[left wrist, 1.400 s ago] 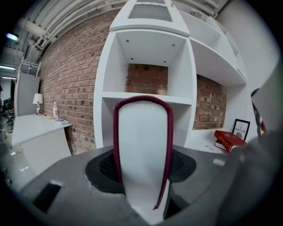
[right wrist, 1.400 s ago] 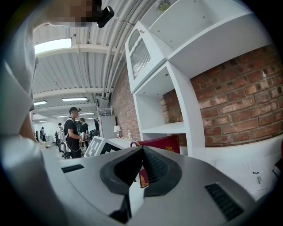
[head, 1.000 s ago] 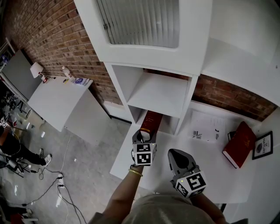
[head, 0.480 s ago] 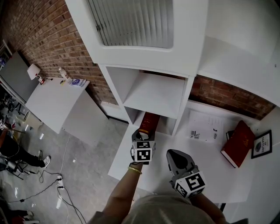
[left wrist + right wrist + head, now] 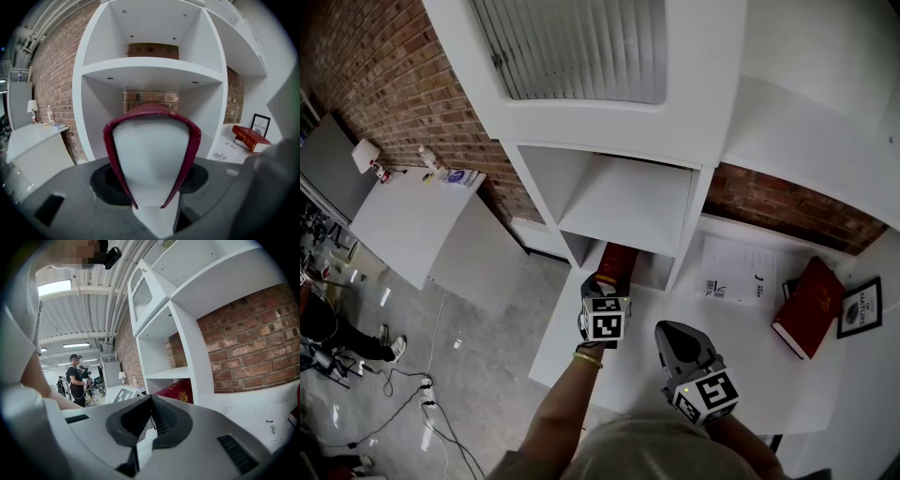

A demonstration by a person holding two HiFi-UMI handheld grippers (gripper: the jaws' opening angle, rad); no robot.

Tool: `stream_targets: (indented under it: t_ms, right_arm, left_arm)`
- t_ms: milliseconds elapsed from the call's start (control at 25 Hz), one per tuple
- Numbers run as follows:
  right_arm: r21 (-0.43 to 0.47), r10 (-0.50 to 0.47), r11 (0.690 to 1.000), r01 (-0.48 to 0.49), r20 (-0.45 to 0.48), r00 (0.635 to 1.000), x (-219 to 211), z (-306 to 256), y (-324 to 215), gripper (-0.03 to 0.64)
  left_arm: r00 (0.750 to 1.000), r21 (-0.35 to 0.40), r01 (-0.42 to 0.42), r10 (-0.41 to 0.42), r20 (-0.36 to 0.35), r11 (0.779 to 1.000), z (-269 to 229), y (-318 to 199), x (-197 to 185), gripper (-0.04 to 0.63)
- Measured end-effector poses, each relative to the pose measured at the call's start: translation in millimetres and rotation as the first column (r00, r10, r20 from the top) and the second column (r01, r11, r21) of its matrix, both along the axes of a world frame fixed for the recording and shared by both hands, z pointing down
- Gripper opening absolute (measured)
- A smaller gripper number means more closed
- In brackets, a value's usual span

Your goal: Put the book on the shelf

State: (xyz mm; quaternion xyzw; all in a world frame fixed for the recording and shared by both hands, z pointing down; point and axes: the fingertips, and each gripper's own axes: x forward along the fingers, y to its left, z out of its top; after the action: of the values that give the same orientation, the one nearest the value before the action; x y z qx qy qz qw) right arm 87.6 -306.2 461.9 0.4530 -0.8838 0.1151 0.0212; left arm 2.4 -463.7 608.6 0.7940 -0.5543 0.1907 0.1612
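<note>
White shelf unit [image 5: 546, 173] against brick wall [image 5: 394, 75], white desk [image 5: 750, 347] below; left gripper [image 5: 600, 284] clamped on red book [image 5: 616, 262], book's far end just inside lower compartment; right gripper [image 5: 671, 334] idle, jaws together, empty; insertion step apparently in hand; next move calls for pushing book deeper, then letting go

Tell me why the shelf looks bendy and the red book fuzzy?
Left gripper view: the wide lens bows the shelf outward, and the red book between the jaws sits too close, so it blurs. Head view: the shelf's edges curve too. Right gripper view: dark corners.
</note>
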Motion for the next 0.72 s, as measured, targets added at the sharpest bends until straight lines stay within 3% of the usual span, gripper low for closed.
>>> stream_targets:
  t_ms: [720]
  right_arm:
    - [-0.013, 0.001, 1.000, -0.001, -0.004, 1.000, -0.5, 3.3, -6.6, 0.006]
  left_arm:
    - [1.000, -0.006, -0.023, 0.023, 0.003, 1.000, -0.7, -23.2, 7.3, 0.239]
